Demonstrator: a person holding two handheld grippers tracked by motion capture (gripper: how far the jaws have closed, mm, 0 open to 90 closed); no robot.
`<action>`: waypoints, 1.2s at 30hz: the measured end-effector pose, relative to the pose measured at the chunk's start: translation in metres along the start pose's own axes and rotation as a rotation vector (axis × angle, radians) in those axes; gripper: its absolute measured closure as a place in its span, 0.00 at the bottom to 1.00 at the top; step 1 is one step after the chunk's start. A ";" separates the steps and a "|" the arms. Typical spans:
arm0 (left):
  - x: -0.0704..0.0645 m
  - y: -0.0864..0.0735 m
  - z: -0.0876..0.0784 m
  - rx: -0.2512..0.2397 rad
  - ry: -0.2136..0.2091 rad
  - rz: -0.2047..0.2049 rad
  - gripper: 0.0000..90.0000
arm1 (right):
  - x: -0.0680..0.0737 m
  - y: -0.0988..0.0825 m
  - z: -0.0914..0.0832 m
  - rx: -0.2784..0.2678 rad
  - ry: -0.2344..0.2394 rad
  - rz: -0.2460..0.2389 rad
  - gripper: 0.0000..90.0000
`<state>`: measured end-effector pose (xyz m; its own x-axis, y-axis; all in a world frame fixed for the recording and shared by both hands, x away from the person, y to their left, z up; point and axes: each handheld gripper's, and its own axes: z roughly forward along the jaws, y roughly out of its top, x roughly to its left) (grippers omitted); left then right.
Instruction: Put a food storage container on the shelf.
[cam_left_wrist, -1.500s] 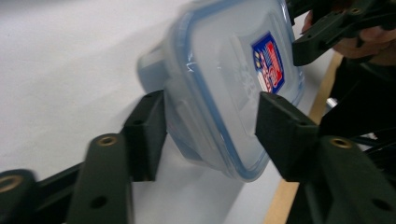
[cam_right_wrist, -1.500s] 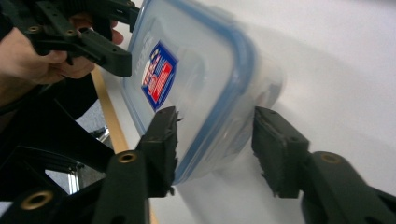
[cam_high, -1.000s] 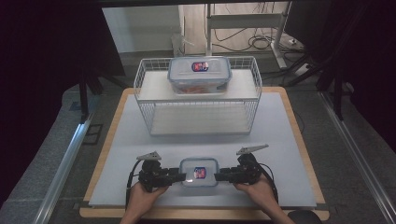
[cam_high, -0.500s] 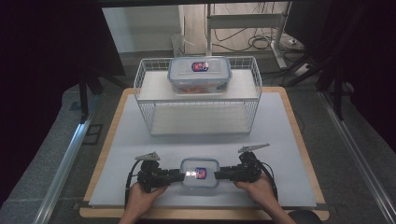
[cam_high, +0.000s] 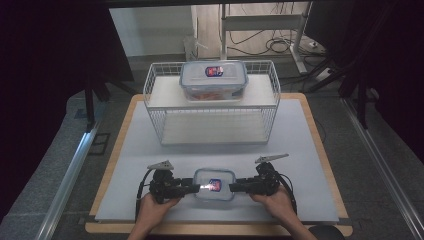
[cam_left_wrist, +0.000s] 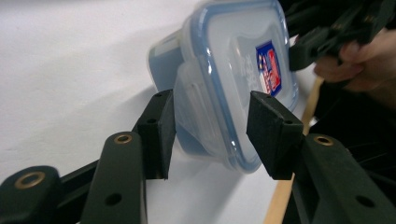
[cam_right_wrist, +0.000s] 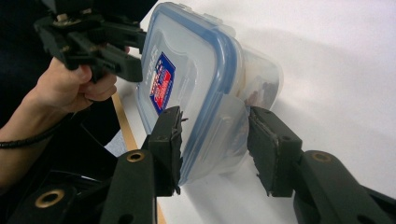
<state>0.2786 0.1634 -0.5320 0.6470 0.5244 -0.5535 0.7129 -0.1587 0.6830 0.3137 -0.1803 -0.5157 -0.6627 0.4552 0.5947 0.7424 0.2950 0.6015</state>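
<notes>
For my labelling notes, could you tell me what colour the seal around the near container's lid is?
Blue, around the clear lid of the near container; the left gripper view shows it best.

You're working in a lab or test bay, not a home. Your bench is a wood-edged board (cam_high: 320, 130) topped with a pale grey mat (cam_high: 300, 145), set up like a staged recording station. Black curtains (cam_high: 50, 75) hang on both sides and close off the space around you. Aluminium rails (cam_high: 70, 180) run along the floor at left and right of the table. Beyond the bench you see a metal-framed stand (cam_high: 260, 20) with loose cables (cam_high: 282, 45) coiled on the bare floor beneath it. A white wire rack (cam_high: 212, 120) sits at the table's far end as a prop.
</notes>
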 end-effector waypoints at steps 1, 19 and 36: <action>0.003 0.000 0.000 -0.005 -0.021 -0.017 0.59 | 0.000 0.000 0.000 0.000 -0.001 -0.004 0.62; 0.016 -0.002 0.002 0.003 -0.124 -0.137 0.60 | -0.001 0.000 0.000 -0.008 0.008 -0.006 0.63; 0.007 0.003 -0.001 -0.013 -0.089 -0.147 0.64 | -0.005 0.002 -0.001 -0.053 0.036 0.066 0.65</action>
<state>0.2845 0.1678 -0.5334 0.5576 0.4648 -0.6878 0.7988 -0.0748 0.5970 0.3183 -0.1823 -0.5166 -0.6164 0.4418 0.6518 0.7788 0.2200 0.5874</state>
